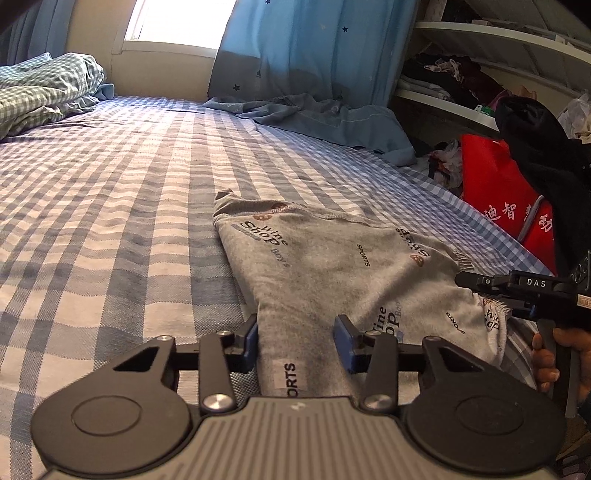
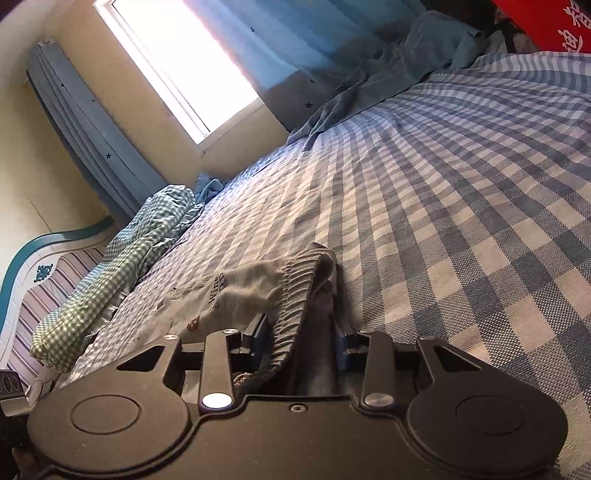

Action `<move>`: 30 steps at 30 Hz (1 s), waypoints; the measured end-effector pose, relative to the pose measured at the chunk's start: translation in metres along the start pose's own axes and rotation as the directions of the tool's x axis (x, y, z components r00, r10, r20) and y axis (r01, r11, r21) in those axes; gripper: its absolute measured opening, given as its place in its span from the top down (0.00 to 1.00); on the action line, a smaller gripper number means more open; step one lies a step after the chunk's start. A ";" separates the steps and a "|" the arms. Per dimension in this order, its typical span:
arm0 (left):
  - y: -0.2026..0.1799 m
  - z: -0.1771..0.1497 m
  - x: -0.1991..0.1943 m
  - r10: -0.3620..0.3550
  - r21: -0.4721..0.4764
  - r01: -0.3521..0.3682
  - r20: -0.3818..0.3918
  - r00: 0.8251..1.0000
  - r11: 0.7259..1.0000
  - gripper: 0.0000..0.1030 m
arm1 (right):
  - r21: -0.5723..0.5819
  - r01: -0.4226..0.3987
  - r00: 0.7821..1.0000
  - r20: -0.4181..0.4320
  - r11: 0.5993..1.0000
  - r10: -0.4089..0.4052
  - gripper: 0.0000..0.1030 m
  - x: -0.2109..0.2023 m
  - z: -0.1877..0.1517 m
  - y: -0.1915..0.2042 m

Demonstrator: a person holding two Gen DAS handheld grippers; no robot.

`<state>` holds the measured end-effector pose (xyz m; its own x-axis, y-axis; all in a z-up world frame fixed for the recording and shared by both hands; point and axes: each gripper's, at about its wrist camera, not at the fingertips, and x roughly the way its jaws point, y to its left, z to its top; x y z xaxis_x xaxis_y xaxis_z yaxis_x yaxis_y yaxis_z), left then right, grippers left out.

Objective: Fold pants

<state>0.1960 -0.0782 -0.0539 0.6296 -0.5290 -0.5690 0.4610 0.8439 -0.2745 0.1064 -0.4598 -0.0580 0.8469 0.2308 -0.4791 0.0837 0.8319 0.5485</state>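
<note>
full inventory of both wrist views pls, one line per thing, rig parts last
pants: 1, grey with printed words, flat on the bed's near right part
bed sheet: 1, blue and white check, covers the bed
crumpled blanket: 1, green and white check, far left by the wall
blue cloth: 1, dusty blue, far edge under the curtain
curtain: blue with dark stars, beside the window
red bag: 1, red with white characters, right of the bed
shelves: white, cluttered, far right
headboard: teal and white, striped panel
left gripper: black, blue fingers straddling a pant leg
right gripper: black, fingers around the waistband
hand: 1, on the right gripper's handle
</note>
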 end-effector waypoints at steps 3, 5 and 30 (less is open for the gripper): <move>-0.006 -0.001 -0.001 0.022 0.034 -0.022 0.004 1.000 0.999 0.62 | -0.034 0.032 0.999 -0.002 0.999 -0.032 0.71 0.001 -0.001 0.007; -0.009 -0.001 -0.001 0.037 0.047 -0.038 0.005 0.999 0.998 0.65 | -0.087 0.073 0.997 0.001 0.994 -0.074 0.74 0.003 -0.004 0.018; -0.032 0.093 -0.020 0.403 0.356 -0.455 0.214 0.890 0.816 0.88 | -0.346 0.096 0.984 0.172 0.933 -0.037 0.88 0.052 0.048 0.163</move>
<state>0.2261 -0.1030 0.0385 0.8798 -0.1500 -0.4510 0.3124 0.8977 0.3108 0.1891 -0.3366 0.0396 0.9207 0.1094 -0.3745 -0.0224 0.9731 0.2291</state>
